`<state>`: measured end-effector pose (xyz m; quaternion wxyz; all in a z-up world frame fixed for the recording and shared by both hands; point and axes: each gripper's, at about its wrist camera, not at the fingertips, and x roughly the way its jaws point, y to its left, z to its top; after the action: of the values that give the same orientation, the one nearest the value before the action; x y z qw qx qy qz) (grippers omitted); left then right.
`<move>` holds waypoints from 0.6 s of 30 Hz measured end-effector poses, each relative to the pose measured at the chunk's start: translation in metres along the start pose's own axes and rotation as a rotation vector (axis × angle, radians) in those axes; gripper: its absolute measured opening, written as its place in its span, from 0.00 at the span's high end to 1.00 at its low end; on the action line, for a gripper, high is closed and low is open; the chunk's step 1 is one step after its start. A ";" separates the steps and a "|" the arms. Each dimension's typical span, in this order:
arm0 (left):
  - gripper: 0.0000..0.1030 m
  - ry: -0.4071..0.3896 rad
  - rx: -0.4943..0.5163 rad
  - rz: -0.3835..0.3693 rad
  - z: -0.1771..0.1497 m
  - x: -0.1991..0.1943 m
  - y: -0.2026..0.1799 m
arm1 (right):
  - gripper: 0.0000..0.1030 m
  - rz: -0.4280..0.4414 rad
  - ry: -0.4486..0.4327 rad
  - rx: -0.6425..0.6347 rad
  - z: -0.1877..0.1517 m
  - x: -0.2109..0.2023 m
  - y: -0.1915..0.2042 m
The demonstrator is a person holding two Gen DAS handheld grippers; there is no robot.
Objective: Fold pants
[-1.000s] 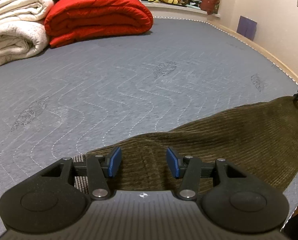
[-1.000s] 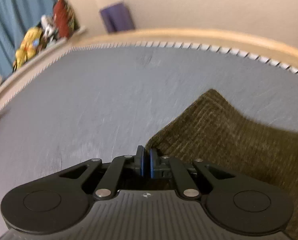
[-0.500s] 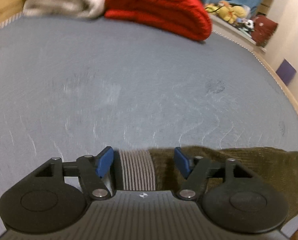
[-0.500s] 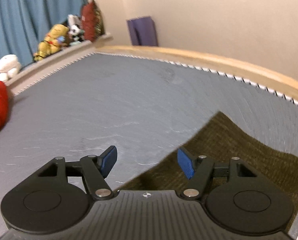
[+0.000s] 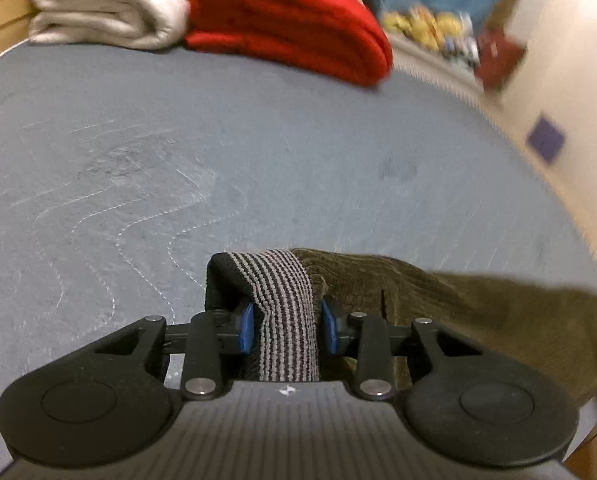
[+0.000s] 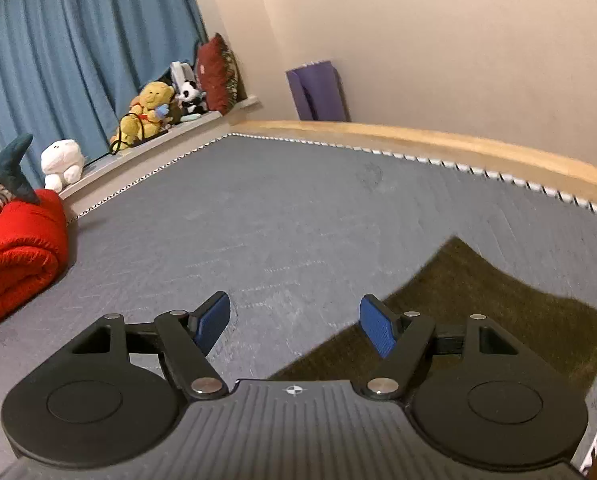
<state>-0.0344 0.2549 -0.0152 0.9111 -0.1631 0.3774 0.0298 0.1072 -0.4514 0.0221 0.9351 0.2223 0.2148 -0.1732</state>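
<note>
We are gripping the striped waistband [image 5: 286,312] of the pants [image 5: 478,316] lying on the bed [image 5: 258,152]: our left hand-held gripper [image 5: 287,330] has just been closing onto it, while our right hand-held gripper [image 6: 294,322], just opening, is standing wide and empty. Next we probably need a second grasp.

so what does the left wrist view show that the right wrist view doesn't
Only the left wrist view: the left tongs shut on the grey-and-black striped waistband, having just closed, plus folded cream blankets.
Only the right wrist view: the right tongs open and empty, having just been opening, and the blue curtain.
Both: the olive corduroy pants, grey quilted mattress, red folded blanket.
</note>
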 end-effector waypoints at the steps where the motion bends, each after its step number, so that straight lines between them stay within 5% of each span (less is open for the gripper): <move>1: 0.64 0.018 -0.023 0.013 -0.003 0.001 0.003 | 0.28 0.003 0.005 0.017 0.001 -0.002 -0.003; 4: 0.53 0.181 -0.066 0.104 -0.013 0.033 0.011 | 0.28 0.007 0.008 0.036 0.003 -0.005 -0.011; 5: 0.41 0.189 -0.082 0.130 -0.014 0.037 0.014 | 0.28 0.005 0.008 0.034 0.003 -0.006 -0.014; 7: 0.36 0.131 -0.024 0.180 -0.008 0.028 0.005 | 0.28 -0.005 0.013 0.034 0.002 -0.005 -0.019; 11: 0.36 -0.117 0.260 0.311 0.000 -0.004 -0.038 | 0.28 -0.034 0.031 0.043 0.002 0.000 -0.033; 14: 0.37 -0.145 0.310 0.188 -0.004 -0.009 -0.055 | 0.28 -0.050 0.042 0.032 0.000 0.003 -0.039; 16: 0.43 -0.073 0.285 0.102 -0.006 0.002 -0.058 | 0.28 -0.054 0.051 0.026 -0.002 0.005 -0.042; 18: 0.64 0.054 0.238 0.094 -0.008 0.027 -0.050 | 0.28 -0.056 0.057 0.022 -0.002 0.005 -0.044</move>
<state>-0.0117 0.2035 -0.0253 0.9110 -0.0366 0.4101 0.0230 0.0926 -0.4883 0.0027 0.9208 0.2313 0.2458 -0.1952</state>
